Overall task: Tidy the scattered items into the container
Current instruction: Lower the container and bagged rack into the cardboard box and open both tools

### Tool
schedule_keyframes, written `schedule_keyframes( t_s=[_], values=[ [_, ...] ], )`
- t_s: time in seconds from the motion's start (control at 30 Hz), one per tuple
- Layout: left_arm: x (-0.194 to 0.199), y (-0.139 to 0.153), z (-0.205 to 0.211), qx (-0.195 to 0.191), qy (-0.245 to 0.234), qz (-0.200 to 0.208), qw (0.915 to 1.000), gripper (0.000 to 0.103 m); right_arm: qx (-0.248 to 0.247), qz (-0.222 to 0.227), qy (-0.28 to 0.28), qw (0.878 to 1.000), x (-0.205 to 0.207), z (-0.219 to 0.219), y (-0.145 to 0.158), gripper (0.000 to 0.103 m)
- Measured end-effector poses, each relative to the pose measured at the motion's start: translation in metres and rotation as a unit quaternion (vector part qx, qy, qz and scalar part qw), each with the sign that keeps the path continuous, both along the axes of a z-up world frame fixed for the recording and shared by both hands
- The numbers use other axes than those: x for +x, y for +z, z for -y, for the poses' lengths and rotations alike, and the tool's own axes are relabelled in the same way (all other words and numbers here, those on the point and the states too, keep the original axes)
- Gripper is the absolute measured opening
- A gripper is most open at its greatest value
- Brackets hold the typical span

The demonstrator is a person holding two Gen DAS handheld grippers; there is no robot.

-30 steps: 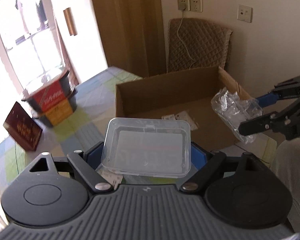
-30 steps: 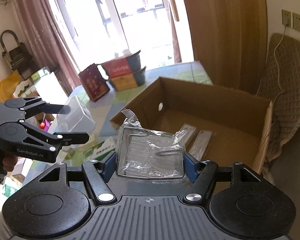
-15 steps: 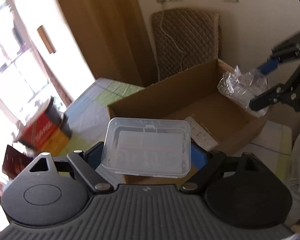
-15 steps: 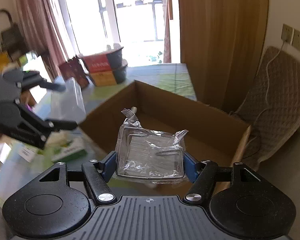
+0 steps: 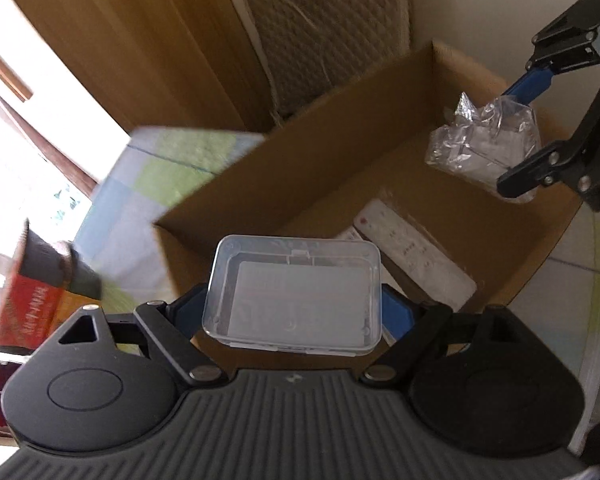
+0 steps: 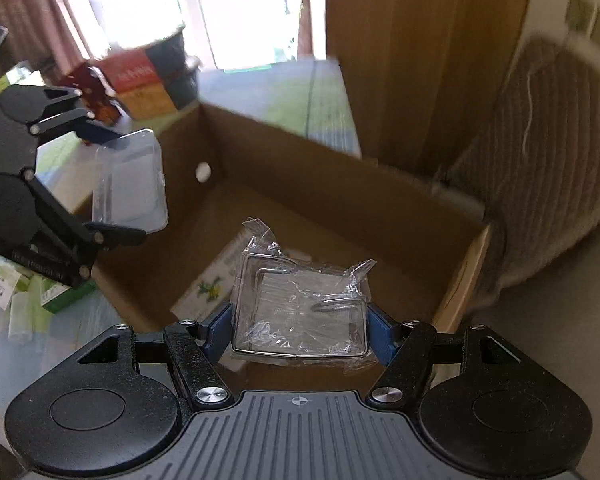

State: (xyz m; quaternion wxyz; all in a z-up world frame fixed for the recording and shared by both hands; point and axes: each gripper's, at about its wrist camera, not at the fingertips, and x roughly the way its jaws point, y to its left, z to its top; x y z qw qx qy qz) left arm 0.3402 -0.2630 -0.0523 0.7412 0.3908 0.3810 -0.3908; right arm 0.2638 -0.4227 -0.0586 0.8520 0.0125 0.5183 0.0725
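Now: both grippers loaded above the box

Left gripper (image 5: pixel 294 312) is clamping a clear rectangular lidded plastic case (image 5: pixel 294 296). Right gripper (image 6: pixel 300 320) is pinching a crinkled clear-wrapped wire-framed packet (image 6: pixel 300 312). Both are hanging over the open brown cardboard box (image 5: pixel 300 168), where a white remote control (image 5: pixel 412 252) is lying.

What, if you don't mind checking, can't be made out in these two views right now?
- Left wrist view: the clear plastic case covers part of the white remote in the cardboard box.
- Right wrist view: the plastic-wrapped wire rack hides the box floor; printing on the flat packet is unreadable.
- Both: red tins blurred.
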Motion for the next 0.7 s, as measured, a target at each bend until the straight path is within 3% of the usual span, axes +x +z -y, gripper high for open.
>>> schedule_keyframes(
  t_s=[0.23, 0.5, 0.7],
  values=[
    [0.01, -0.033, 0.019, 0.054, 0.002, -0.038, 0.9978, 0.085, -0.008, -0.064, -0.002, 0.998, 0.013, 0.004, -0.032, 0.071],
    [0.015, -0.059, 0.026, 0.101, -0.008, -0.044, 0.9939, 0.086, -0.072, -0.078, 0.066, 0.992, 0.021, -0.009, -0.044, 0.071],
    [0.02, -0.073, 0.022, 0.129, 0.001, -0.053, 0.9903, 0.086, -0.069, -0.085, 0.083, 0.99, 0.025, -0.009, -0.049, 0.071]
  ],
)
